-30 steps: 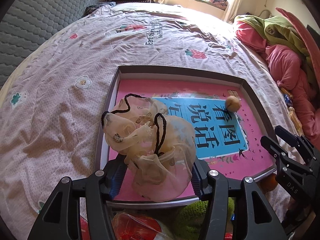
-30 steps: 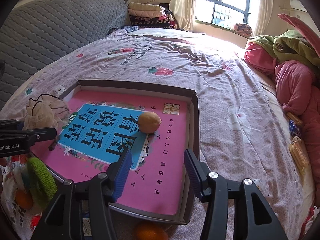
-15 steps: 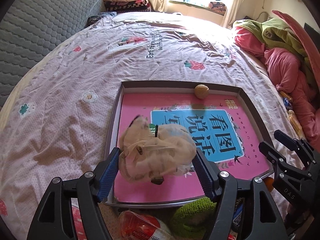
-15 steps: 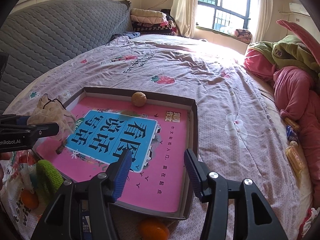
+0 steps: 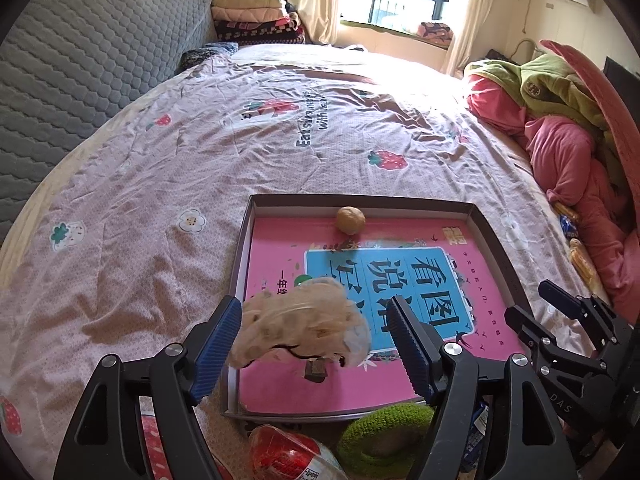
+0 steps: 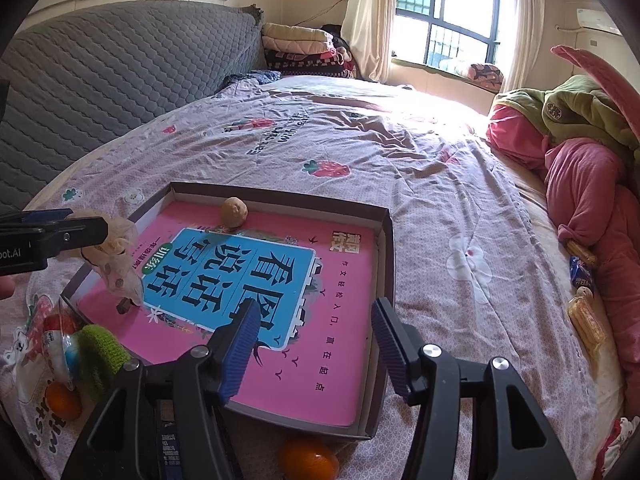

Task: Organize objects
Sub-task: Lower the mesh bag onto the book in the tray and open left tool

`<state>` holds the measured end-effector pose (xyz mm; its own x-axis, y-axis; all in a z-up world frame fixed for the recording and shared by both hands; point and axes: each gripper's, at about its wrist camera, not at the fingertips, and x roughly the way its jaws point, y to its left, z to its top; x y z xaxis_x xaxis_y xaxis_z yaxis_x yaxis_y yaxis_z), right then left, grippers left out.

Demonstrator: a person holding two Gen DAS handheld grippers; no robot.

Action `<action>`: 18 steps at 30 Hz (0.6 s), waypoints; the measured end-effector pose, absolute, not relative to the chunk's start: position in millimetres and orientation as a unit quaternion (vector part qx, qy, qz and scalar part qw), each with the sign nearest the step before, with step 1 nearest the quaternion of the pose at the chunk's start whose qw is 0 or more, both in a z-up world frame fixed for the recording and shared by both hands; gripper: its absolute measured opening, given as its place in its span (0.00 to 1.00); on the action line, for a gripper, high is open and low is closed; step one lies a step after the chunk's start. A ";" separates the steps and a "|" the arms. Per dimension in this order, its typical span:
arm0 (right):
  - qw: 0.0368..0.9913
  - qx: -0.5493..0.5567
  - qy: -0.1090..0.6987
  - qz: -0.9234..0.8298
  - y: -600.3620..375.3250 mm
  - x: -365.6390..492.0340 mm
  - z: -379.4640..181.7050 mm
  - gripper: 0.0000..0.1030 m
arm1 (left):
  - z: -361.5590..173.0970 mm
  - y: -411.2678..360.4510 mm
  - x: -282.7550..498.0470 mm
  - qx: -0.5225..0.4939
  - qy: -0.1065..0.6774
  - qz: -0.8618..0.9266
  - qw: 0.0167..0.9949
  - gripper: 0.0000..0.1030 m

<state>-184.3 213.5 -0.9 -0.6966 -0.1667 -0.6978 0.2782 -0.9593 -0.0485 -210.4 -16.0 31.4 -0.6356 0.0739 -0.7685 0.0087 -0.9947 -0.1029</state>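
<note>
A shallow grey box tray (image 5: 360, 199) with a pink and blue printed floor lies on the bed. A sheer beige drawstring pouch (image 5: 304, 328) sits at its near left corner, and its cord stopper touches the floor. My left gripper (image 5: 314, 312) straddles the pouch with wide jaws; a gap shows beside the right pad. A small brown walnut-like ball (image 5: 350, 220) rests against the far rim. My right gripper (image 6: 316, 312) hovers over the tray's (image 6: 384, 280) near right part. Its jaws are opening with nothing between them. From there the pouch (image 6: 116, 264) shows beside the left gripper (image 6: 60, 228).
A green knitted item (image 5: 384, 428), a red and white plastic pack (image 5: 288, 456) and two oranges (image 6: 308, 460) (image 6: 64, 400) lie just before the tray's near rim. Pink and green bedding (image 5: 560, 140) is heaped along the right. Snack packets (image 6: 586, 316) lie beside it.
My left gripper's jaws spread off the pouch and the gripper rose; the pouch slumped onto the tray. The brown ball rolled from the tray's middle to its far rim. The right jaws widened slightly.
</note>
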 end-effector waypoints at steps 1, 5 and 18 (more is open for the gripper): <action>0.121 0.370 0.075 -0.918 213.3 -184.1 -0.9 0.57 | 32.5 -16.4 -209.9 -0.424 -0.048 0.904 0.016 0.74; 0.120 0.367 0.076 -0.919 213.3 -183.5 0.4 0.57 | 36.1 -15.1 -207.0 -0.421 -0.046 0.906 0.017 0.74; 0.138 0.345 0.079 -0.925 206.2 -167.9 17.1 0.58 | 51.0 -15.9 -184.8 -0.406 -0.046 0.913 0.019 0.74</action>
<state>-167.9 206.2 17.1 -0.7246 -0.2001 -0.6595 0.3088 -0.9497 -0.0511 -184.8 -15.9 51.0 -0.6701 0.0722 -0.7388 0.0026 -0.9950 -0.0996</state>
